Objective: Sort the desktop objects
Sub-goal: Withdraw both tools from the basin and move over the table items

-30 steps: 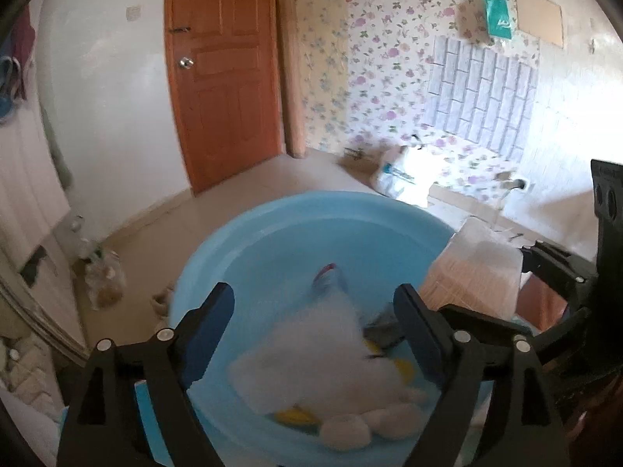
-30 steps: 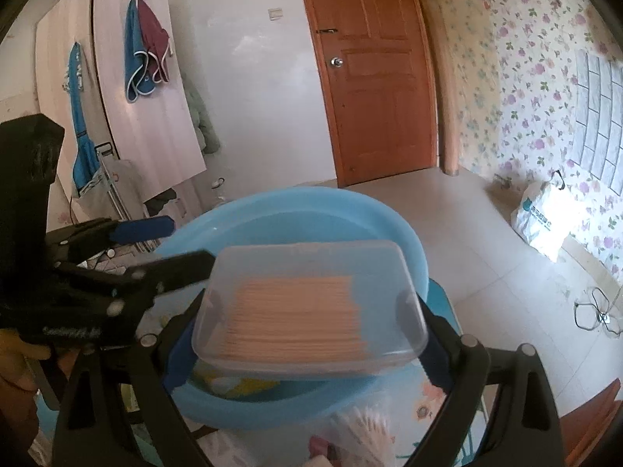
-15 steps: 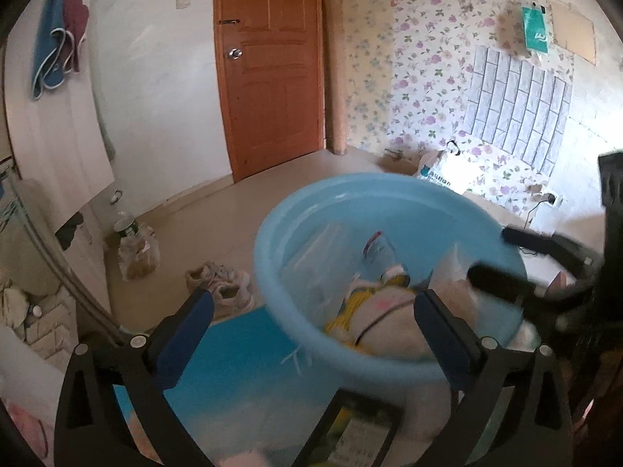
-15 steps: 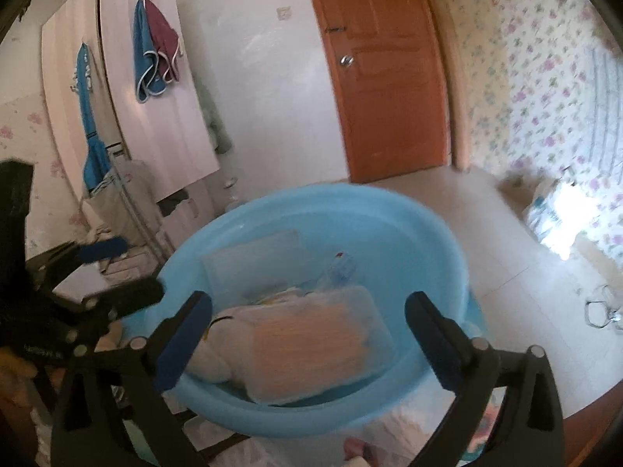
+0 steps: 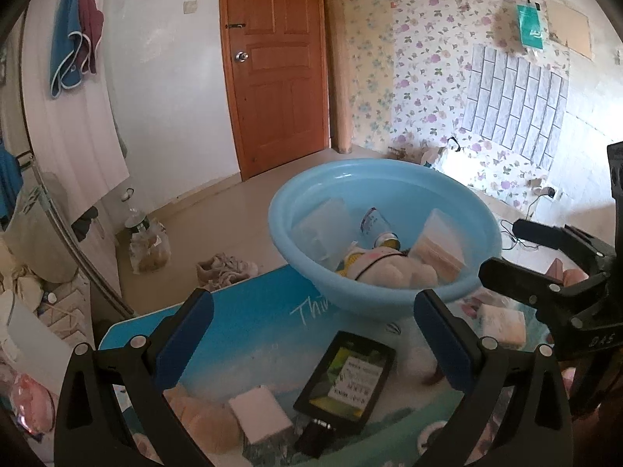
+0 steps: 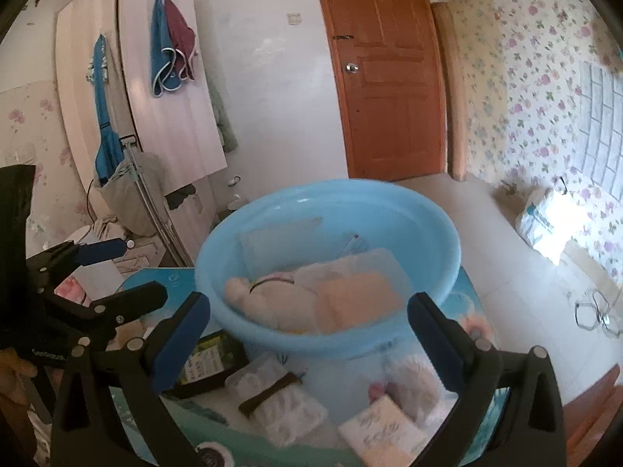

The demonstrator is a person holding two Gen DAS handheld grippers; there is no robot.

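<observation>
A light blue basin (image 5: 383,305) stands on the blue-printed table. In it lie a white plush toy (image 5: 393,270), a clear box of wooden sticks (image 5: 440,251), a clear plastic container (image 5: 323,229) and a small can (image 5: 375,225). My left gripper (image 5: 311,319) is open, pulled back over the table short of the basin, with nothing between its fingers. My right gripper (image 6: 309,311) is also open, just in front of the basin (image 6: 272,336), holding nothing. The plush toy (image 6: 264,295) and the stick box (image 6: 358,292) rest inside.
Near the table's front edge lie a black box with a green label (image 5: 350,377), a white block (image 5: 261,412), a packet with a brown band (image 6: 272,393) and a white card (image 6: 385,432). Beyond the table are floor, an orange door (image 5: 280,78) and a metal rack.
The right gripper let go of the clear stick box, which now lies in the basin. The left gripper drew back from the plush toy and the basin. Both jaws widened.
</observation>
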